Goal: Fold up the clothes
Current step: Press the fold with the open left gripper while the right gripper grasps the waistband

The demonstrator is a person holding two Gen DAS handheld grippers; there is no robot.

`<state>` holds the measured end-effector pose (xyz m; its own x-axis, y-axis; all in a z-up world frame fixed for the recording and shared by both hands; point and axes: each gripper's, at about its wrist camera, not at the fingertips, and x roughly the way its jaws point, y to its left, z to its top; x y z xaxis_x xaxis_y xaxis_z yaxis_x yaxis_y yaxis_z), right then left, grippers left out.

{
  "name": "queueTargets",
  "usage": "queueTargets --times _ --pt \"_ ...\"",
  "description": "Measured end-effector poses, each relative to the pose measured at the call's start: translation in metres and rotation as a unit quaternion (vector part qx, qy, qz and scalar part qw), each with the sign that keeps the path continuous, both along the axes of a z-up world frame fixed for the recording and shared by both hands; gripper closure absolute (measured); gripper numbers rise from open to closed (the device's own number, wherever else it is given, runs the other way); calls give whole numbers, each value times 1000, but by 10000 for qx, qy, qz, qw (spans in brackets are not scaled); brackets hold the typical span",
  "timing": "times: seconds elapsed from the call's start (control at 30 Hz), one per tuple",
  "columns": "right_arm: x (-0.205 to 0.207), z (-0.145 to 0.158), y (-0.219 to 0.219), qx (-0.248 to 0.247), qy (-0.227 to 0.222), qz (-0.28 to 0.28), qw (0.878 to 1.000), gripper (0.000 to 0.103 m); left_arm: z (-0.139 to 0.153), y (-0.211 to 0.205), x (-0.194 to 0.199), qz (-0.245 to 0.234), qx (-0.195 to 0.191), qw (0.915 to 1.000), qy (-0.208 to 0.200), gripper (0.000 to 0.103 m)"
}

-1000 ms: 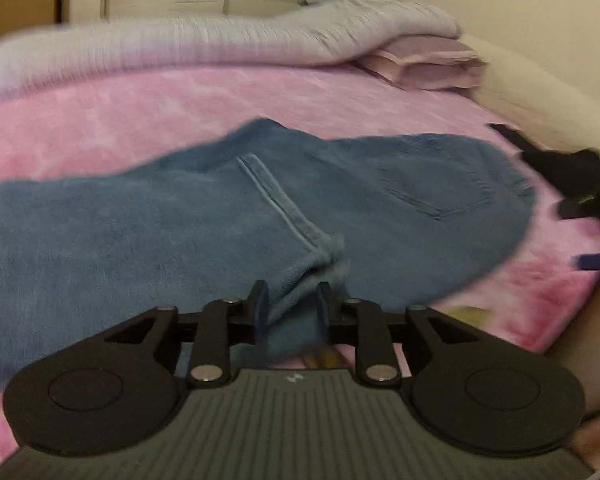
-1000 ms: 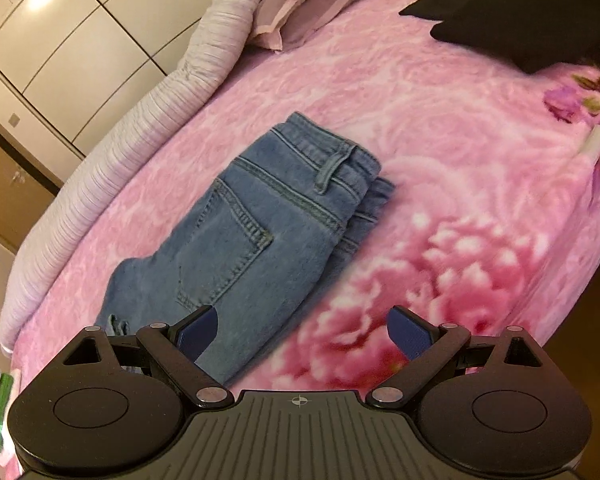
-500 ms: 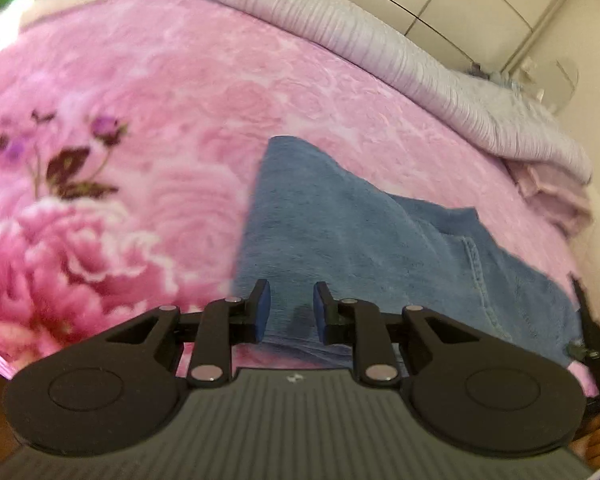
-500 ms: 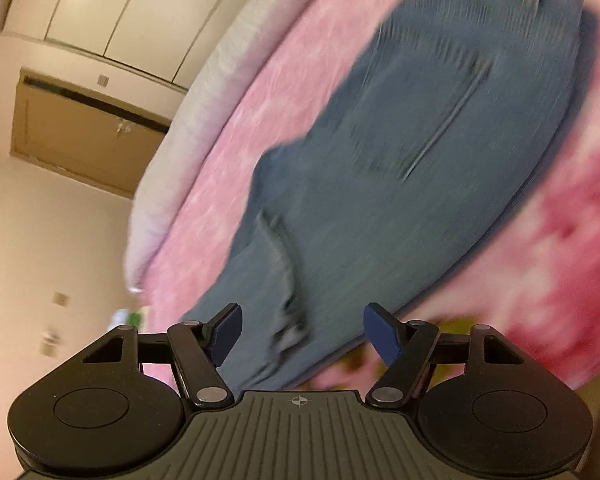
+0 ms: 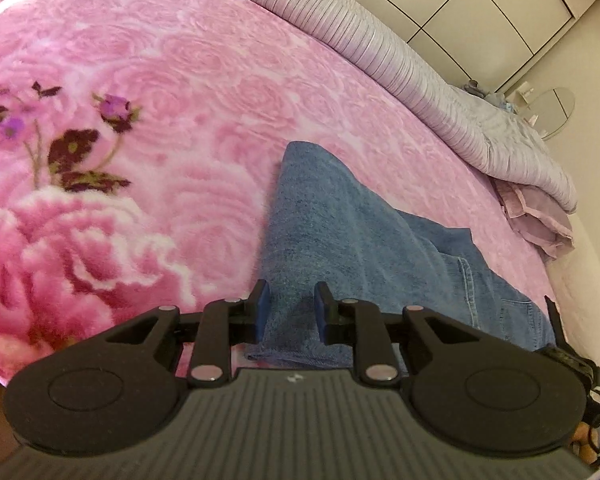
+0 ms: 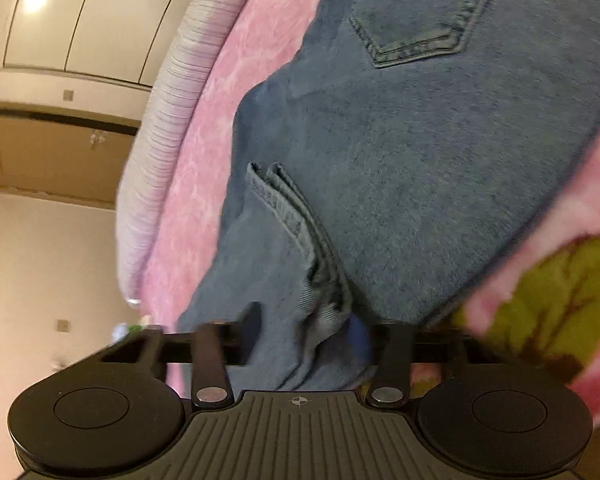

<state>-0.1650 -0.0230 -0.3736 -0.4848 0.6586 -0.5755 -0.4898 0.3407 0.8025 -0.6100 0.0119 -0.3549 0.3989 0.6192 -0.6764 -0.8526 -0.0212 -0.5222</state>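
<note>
Blue jeans (image 5: 340, 232) lie folded on the pink floral bed cover (image 5: 148, 80). My left gripper (image 5: 290, 306) is shut on the folded edge of the jeans near the front of the bed. In the right wrist view the jeans (image 6: 420, 152) fill the frame, back pocket at the top and leg hems in the middle. My right gripper (image 6: 306, 330) has its jaws closing around the bunched hem fabric; the picture is blurred there and whether they grip is unclear.
A rolled lilac quilt (image 5: 380, 52) and a lilac pillow (image 5: 536, 220) lie along the far edge of the bed. White wardrobe doors (image 5: 500, 4) stand beyond. A wooden door (image 6: 56, 152) shows at the left in the right wrist view.
My left gripper has stayed shut on the jeans and swung to face along the bed. My right gripper has moved down onto the jeans' hems and its jaws have narrowed.
</note>
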Motion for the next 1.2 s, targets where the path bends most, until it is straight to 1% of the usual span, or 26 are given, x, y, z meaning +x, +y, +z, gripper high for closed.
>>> queueTargets --times 0.07,0.1,0.13,0.23,0.33,0.37,0.43,0.47,0.53,0.57,0.6,0.63,0.67,0.7,0.77,0.87,0.9,0.93,1.0,1.03,1.07,1.13,1.17,1.2 --pt "-5 8 -1 252 -498 141 9983 90 3 3 1 -12 14 10000 -36 85" --pt "-8 17 -2 492 -809 223 9953 90 6 6 2 -40 43 9999 -87 85" --pt "-7 31 -5 840 -1085 265 9902 91 9 8 2 -67 73 9999 -139 85" --pt "6 75 -17 1814 -1718 157 9682 91 27 17 15 -341 303 9987 -231 85" --pt "41 108 -37 2304 -2429 -259 9419 92 43 27 40 -733 505 9956 -286 85" --pt "56 114 -44 2357 -2613 -437 9350 92 46 31 49 -877 541 9942 -312 85" --pt "94 111 -55 2159 -2809 -865 9311 92 46 38 72 -1164 518 9913 -322 85" --pt "112 105 -59 1948 -2892 -1068 9311 92 44 40 84 -1302 483 9898 -312 85" --pt "153 79 -61 1244 -2942 -1450 9364 92 33 45 110 -1560 295 9870 -242 85" --pt "170 62 -61 883 -2796 -1551 9434 92 27 47 123 -1688 194 9853 -203 85" --pt "185 47 -61 610 -2471 -1612 9535 92 22 48 133 -1749 97 9844 -151 85" --pt "193 37 -62 547 -2201 -1681 9593 92 16 48 142 -1790 3 9838 -94 85" --pt "197 32 -64 614 -2046 -1740 9613 92 10 48 152 -1831 -92 9830 -37 85" --pt "197 33 -64 706 -2062 -1730 9605 92 7 47 157 -1838 -100 9829 54 85" --pt "190 41 -60 962 -2337 -1594 9543 92 5 44 163 -1808 -73 9833 201 85" --pt "181 64 -51 1512 -2526 -1299 9468 93 5 43 161 -1663 -105 9859 156 85" --pt "180 74 -51 1754 -2594 -1181 9423 93 6 43 162 -1631 -82 9864 185 85" --pt "178 85 -54 2041 -2696 -1091 9348 93 8 42 162 -1611 -58 9867 228 85" --pt "175 102 -64 2602 -2914 -1023 9149 93 9 41 165 -1641 -17 9861 246 85" --pt "178 103 -67 2704 -3018 -1089 9077 93 8 42 166 -1677 -20 9856 219 85" --pt "187 95 -62 2480 -3035 -1204 9121 93 6 43 169 -1704 -54 9852 192 85" --pt "214 65 -51 1710 -2902 -1459 9302 93 0 44 176 -1778 -112 9839 125 85" --pt "223 53 -48 1450 -2783 -1574 9363 93 -2 44 179 -1813 -139 9832 141 85" --pt "229 42 -47 1289 -2629 -1680 9413 93 -4 44 183 -1846 -167 9825 170 85"
